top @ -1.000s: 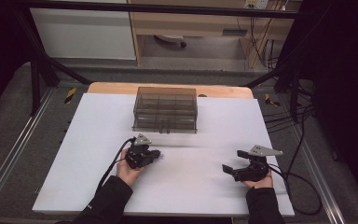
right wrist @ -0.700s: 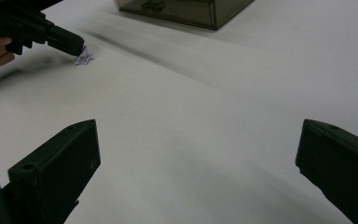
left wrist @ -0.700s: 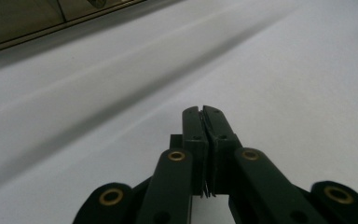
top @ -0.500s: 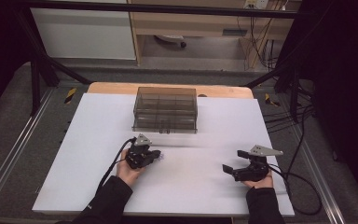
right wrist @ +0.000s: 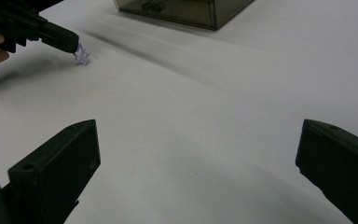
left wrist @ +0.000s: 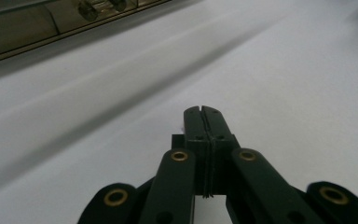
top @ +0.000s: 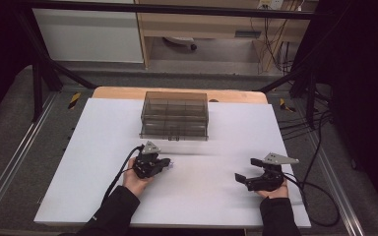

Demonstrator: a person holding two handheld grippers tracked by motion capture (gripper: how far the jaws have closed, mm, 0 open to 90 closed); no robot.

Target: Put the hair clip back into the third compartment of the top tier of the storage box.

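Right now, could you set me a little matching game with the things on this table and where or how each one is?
Things:
1. left tongs
2. right tongs
3. smoky clear box
4. small lilac star piece

States:
a. at the table's far middle
b. jaws wide apart
c. pinched at a jaw tip
d. jaws pressed together

Pairs: 1-d, 2-b, 3-a, 4-c

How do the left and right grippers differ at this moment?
The left gripper has its jaws closed on a small pale star-shaped piece; the right gripper has its jaws spread wide and empty. The left sits nearer the clear drawer box than the right. Both are hand-held, low over the white table.
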